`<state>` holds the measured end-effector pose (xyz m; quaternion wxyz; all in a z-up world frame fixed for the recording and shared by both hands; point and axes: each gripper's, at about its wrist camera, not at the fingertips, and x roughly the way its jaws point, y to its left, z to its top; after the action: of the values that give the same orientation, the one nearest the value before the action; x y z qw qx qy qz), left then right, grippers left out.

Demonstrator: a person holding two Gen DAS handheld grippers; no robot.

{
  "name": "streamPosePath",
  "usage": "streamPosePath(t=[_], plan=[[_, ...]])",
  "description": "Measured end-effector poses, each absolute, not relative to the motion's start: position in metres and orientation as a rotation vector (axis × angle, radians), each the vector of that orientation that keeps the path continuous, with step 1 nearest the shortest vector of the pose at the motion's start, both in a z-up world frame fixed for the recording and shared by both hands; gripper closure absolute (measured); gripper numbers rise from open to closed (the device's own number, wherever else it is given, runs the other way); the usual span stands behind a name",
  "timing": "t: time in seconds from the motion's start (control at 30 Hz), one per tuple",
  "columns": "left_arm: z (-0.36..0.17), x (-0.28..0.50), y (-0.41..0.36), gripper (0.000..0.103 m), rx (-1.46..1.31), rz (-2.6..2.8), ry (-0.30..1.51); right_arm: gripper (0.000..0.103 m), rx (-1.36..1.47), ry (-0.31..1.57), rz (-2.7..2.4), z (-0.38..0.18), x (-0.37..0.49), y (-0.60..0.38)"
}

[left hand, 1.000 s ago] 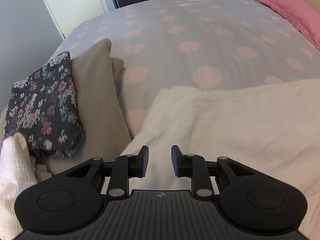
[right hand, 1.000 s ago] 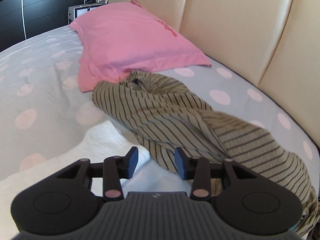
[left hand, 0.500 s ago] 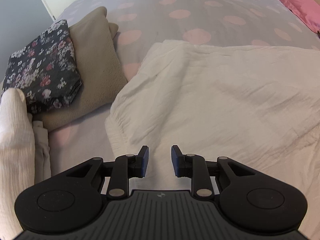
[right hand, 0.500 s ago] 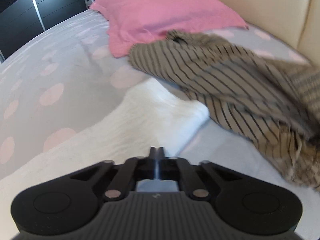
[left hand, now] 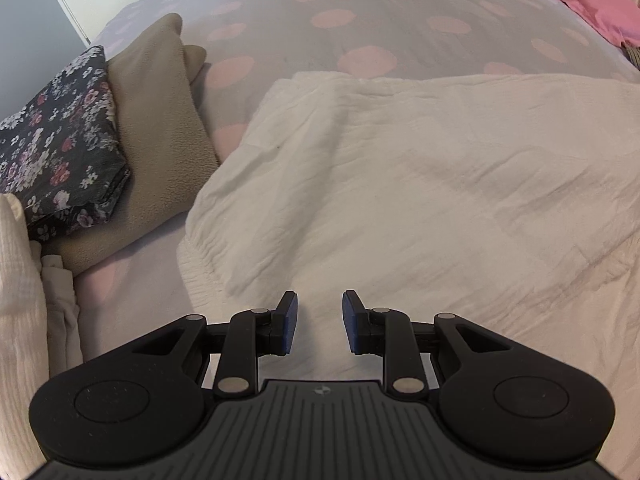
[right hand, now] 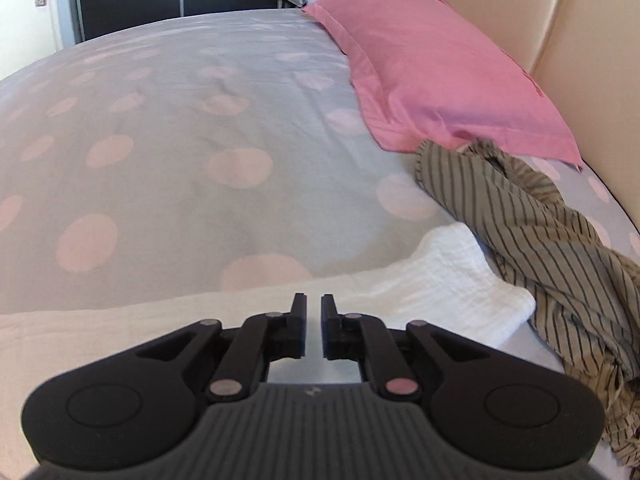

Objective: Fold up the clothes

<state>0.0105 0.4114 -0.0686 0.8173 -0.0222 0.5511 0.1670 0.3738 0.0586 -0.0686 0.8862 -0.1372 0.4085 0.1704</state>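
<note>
Right gripper (right hand: 314,326) has swung left off the striped shirt (right hand: 540,236); its narrow fingers are opening, empty. Left gripper (left hand: 316,322) fingers narrow, empty. Either could snag only one layer of the white cloth (left hand: 420,184).

Polka-dot bed (right hand: 168,92) with cream garment (left hand: 420,184), striped garment (right hand: 540,232), pink pillow (right hand: 432,72), folded stack (left hand: 152,128).

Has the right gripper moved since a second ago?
Yes. The right gripper swung left, away from the striped garment, which now lies right of it.

cream garment (left hand: 420,184) | spread flat on bed (crinkled) | striped garment (right hand: 552,232) crumpled
</note>
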Motion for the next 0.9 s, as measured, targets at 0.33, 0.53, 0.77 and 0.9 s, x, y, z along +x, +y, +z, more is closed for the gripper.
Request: streamPosePath(t=[0.33, 0.53, 0.77, 0.9], plan=[[-0.078, 0.016, 0.411, 0.080, -0.039, 0.349, 1.207, 0.071, -0.167, 0.857, 0.101, -0.076, 0.405, -0.042], [-0.083, 0.015, 0.408, 0.080, -0.025, 0.344, 1.218, 0.072, -0.078, 0.904, 0.028, -0.094, 0.414, -0.083], [-0.084, 0.016, 0.409, 0.080, -0.034, 0.347, 1.216, 0.069, -0.009, 0.969, 0.019, -0.111, 0.424, -0.086], [-0.086, 0.016, 0.410, 0.080, -0.033, 0.348, 1.212, 0.071, 0.023, 0.947, 0.106, -0.107, 0.426, -0.067]])
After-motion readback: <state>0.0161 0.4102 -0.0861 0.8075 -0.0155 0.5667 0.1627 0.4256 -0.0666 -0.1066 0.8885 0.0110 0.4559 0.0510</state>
